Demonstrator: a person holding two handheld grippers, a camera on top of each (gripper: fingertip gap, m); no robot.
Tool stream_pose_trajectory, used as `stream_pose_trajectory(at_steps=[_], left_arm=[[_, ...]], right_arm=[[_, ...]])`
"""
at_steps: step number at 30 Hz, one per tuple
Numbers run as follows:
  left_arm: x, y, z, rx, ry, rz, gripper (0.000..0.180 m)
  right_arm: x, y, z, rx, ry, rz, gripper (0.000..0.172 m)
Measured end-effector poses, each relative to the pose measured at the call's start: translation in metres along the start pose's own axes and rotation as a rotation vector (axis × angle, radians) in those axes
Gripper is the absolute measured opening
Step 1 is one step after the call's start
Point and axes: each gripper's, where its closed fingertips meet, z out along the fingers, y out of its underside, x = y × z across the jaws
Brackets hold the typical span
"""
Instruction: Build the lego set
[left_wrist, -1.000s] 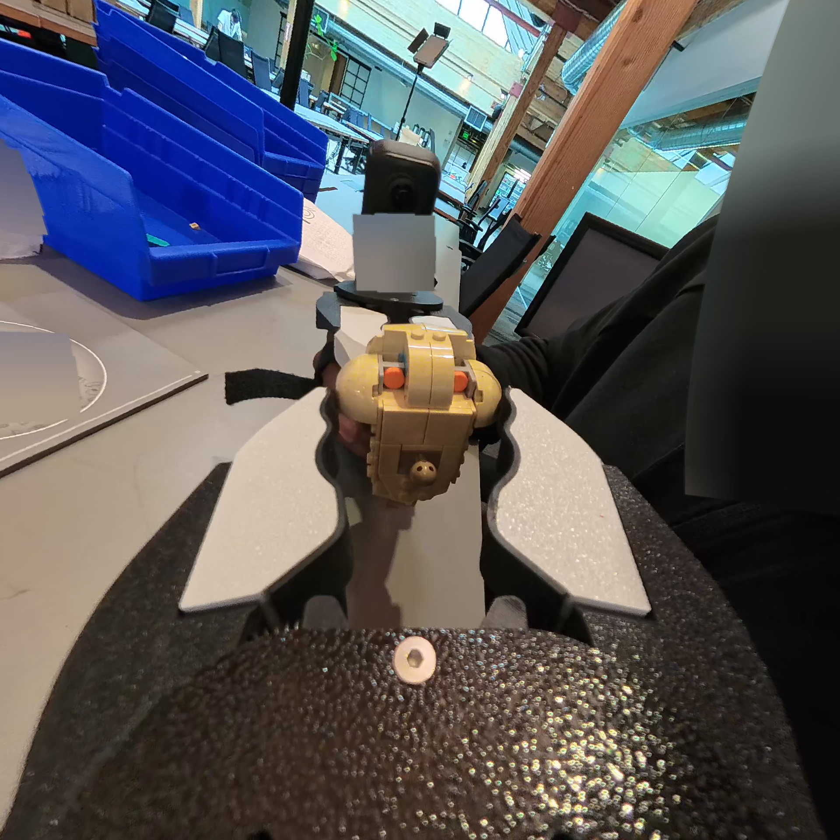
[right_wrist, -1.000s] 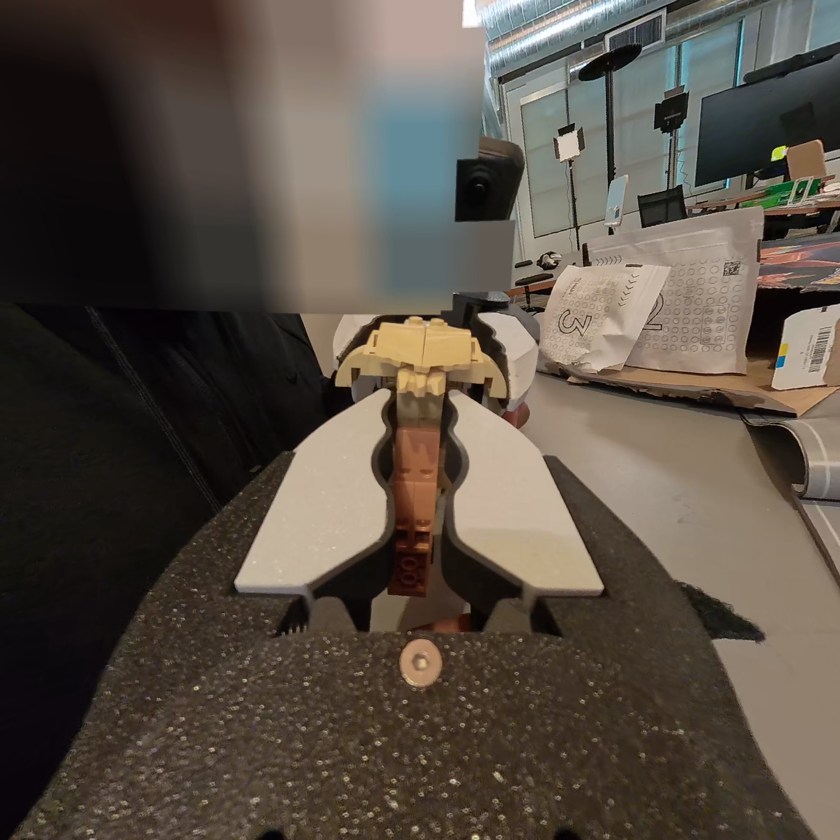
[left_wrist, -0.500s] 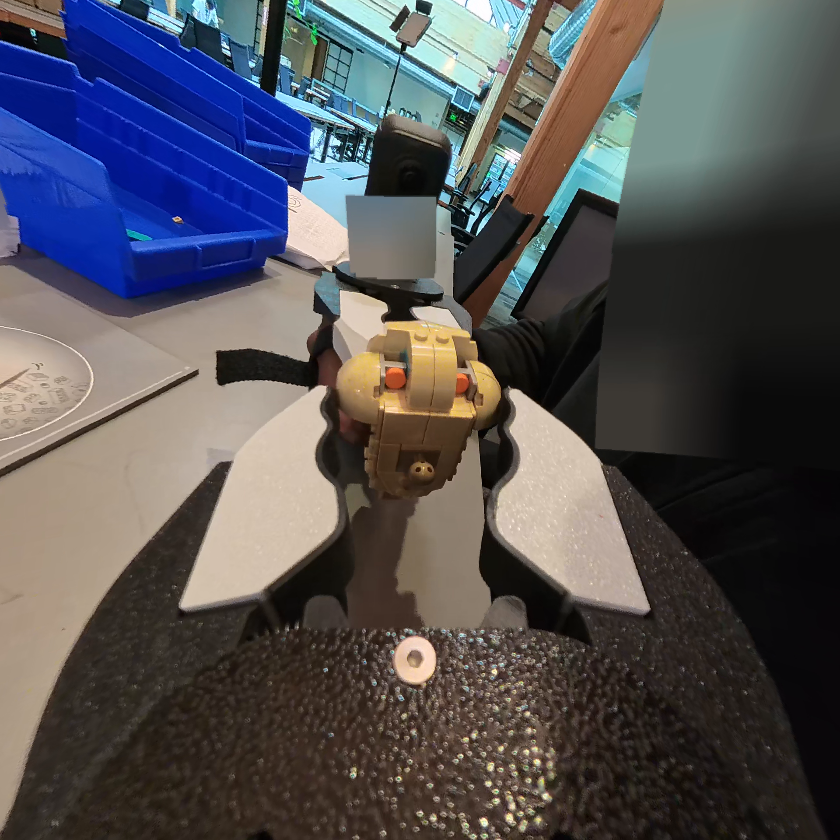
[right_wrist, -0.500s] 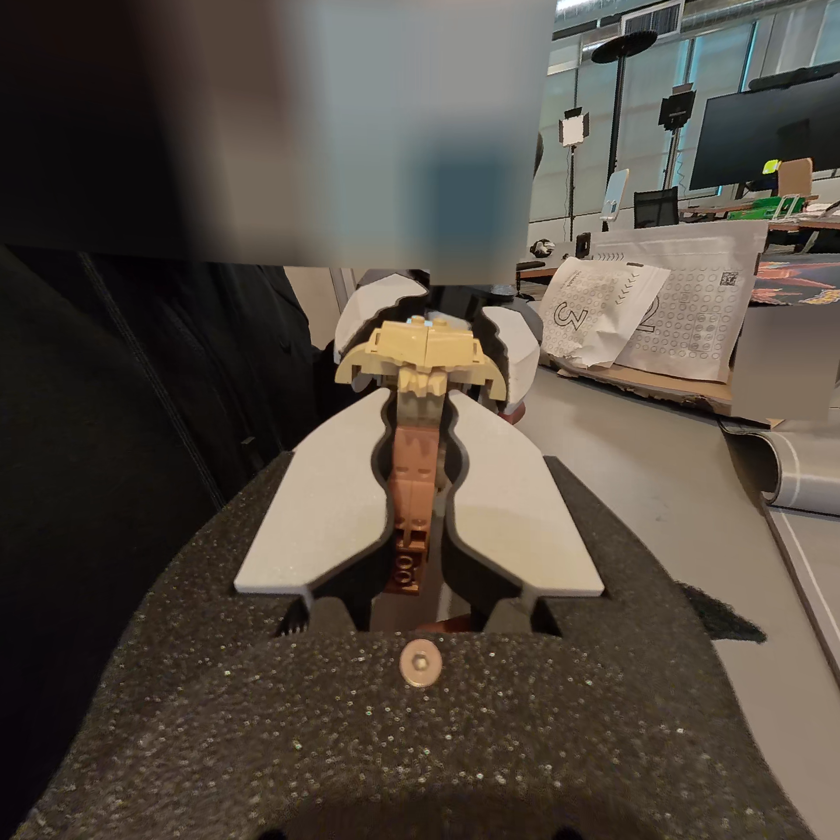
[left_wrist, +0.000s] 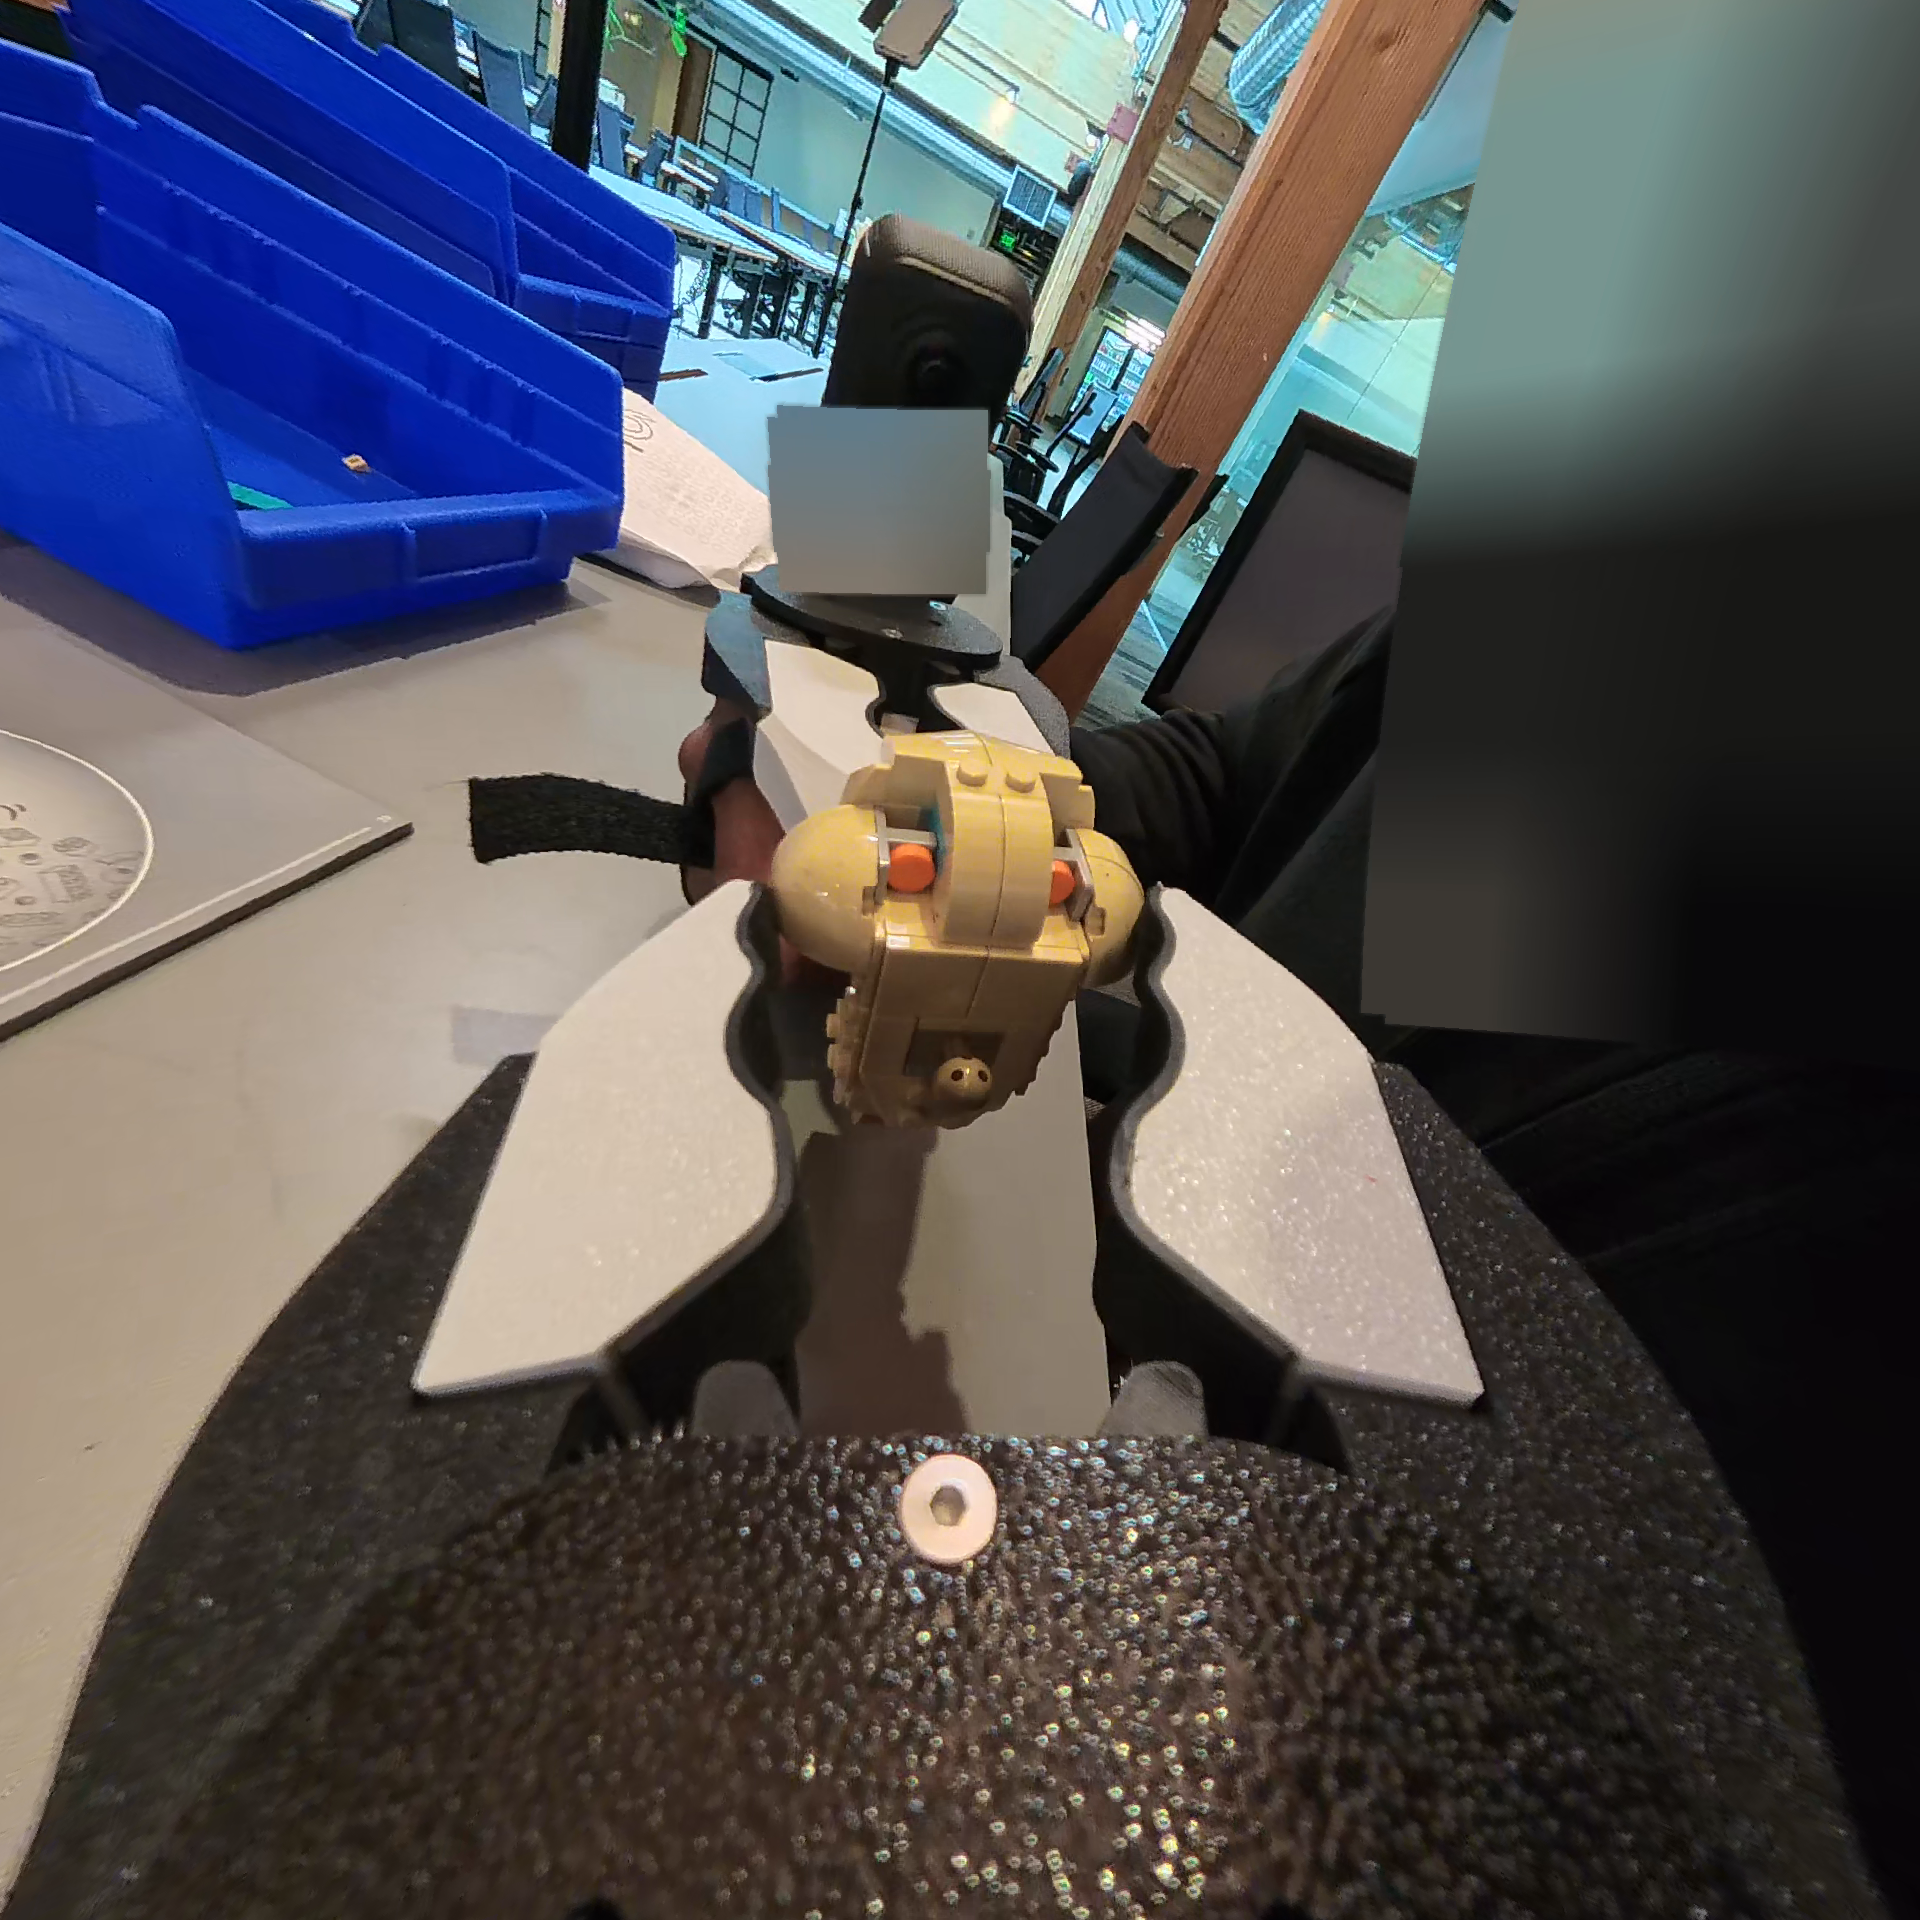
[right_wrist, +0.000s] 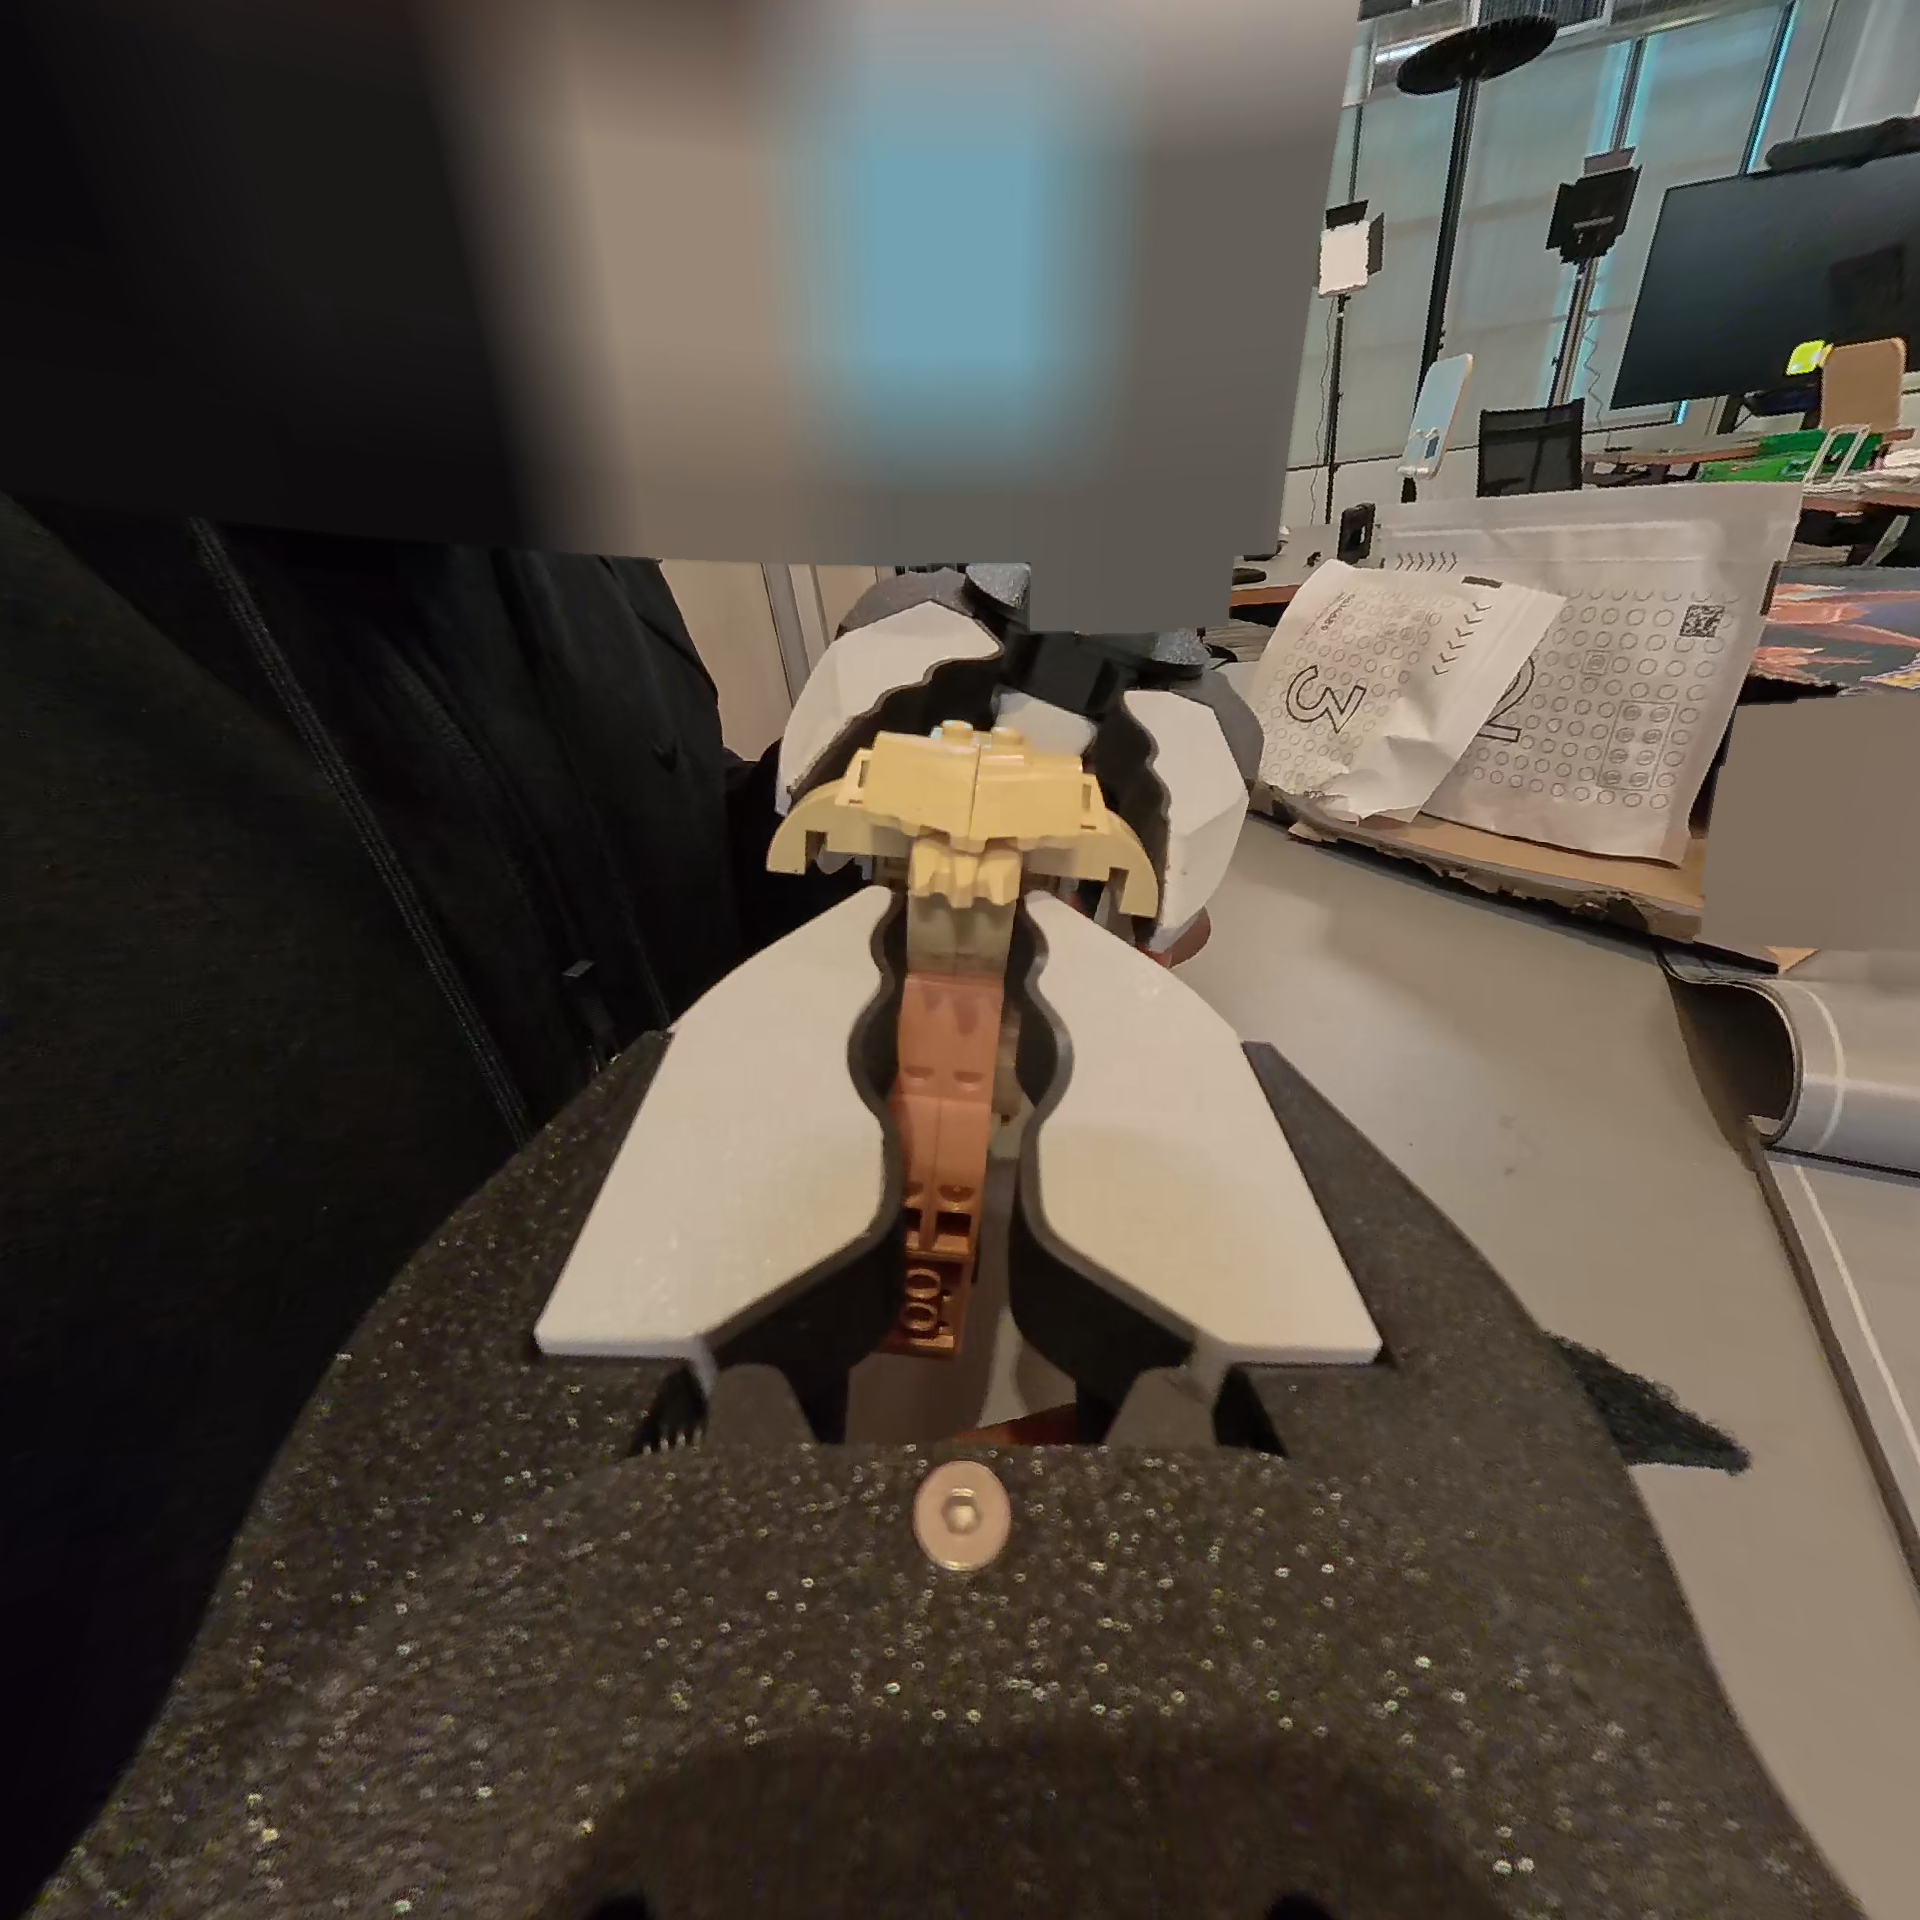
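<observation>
A tan brick-built model (left_wrist: 951, 914) with rounded domes on both sides, orange studs and a small round knob low on its front hangs above the grey table (left_wrist: 260, 1091). Its narrow brown-and-tan stem (right_wrist: 940, 1122) runs back between the right gripper's (right_wrist: 951, 935) pads, which press on it; the left gripper's (left_wrist: 951, 935) fingertips flank the domes.

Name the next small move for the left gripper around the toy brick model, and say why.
Probably close the left gripper on the tan brick model: its fingers flank the model's rounded sides without clearly pressing, while the right gripper clamps the model's brown stem.
</observation>
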Motion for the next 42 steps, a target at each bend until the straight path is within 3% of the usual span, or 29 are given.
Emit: stream_pose_trajectory(at_steps=[6,11,17,26,33,42], left_arm=[[0.001,-0.002,0.001,-0.004,-0.023,0.054,0.065],[-0.008,-0.014,-0.007,0.074,-0.066,0.053,0.062],[-0.017,-0.030,-0.029,0.219,-0.219,0.146,0.058],[-0.034,-0.020,-0.023,0.323,-0.144,-0.299,0.023],[-0.028,-0.028,-0.008,0.389,0.018,-0.464,0.024],[-0.030,-0.029,-0.007,0.429,0.100,-0.556,0.012]], right_arm=[[0.000,-0.002,-0.001,0.014,0.007,-0.016,0.018],[0.011,-0.010,-0.006,0.067,0.064,0.016,0.018],[0.043,-0.016,-0.015,0.113,0.310,-0.017,0.018],[0.060,-0.026,-0.029,0.128,0.543,-0.239,0.018],[0.065,-0.025,-0.030,0.108,0.599,-0.297,0.018],[0.060,-0.023,-0.025,0.062,0.597,-0.394,0.018]])
